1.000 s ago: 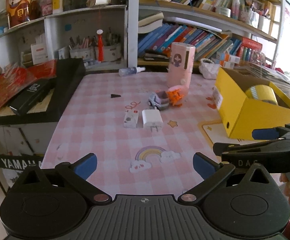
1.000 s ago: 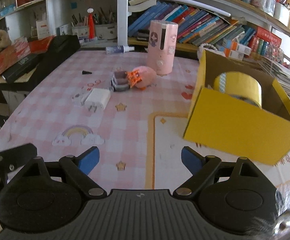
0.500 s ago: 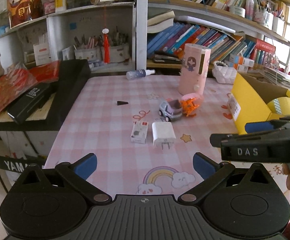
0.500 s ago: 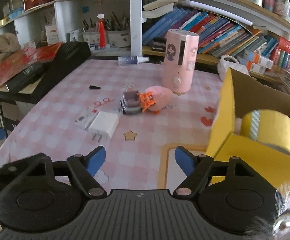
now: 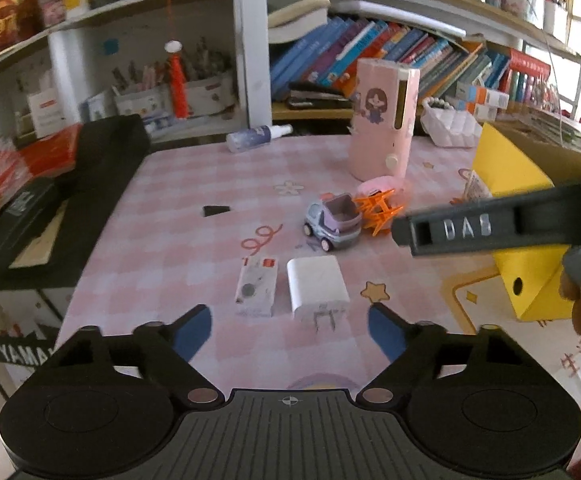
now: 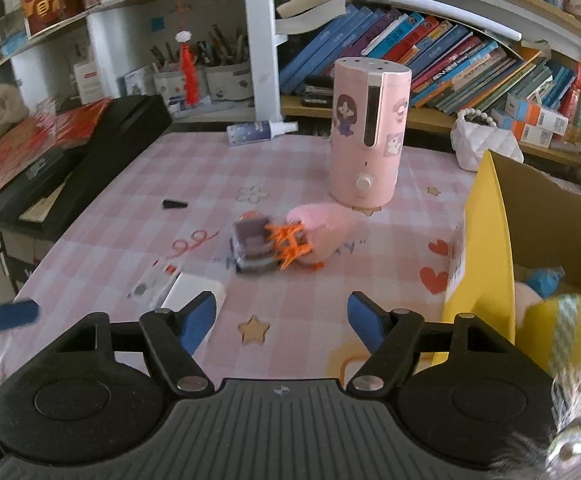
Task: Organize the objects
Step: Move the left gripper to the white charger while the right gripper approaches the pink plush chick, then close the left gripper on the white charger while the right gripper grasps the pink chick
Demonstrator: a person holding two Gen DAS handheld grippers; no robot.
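Pink checked tablecloth [image 5: 170,240] | left gripper [image 5: 288,330] tilted down over charger [image 5: 316,286], jaws closing (empty) | right gripper [image 6: 278,316] likewise

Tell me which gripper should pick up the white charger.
Left, probably. The charger lies just ahead of the left gripper, nearly centred between its closing, empty jaws. From the right gripper, also closing on nothing, the charger sits off beside its left finger; the box is nearer.

Crowded bookshelf [image 6: 430,48] and black keyboard case [image 5: 102,168] beside the table.
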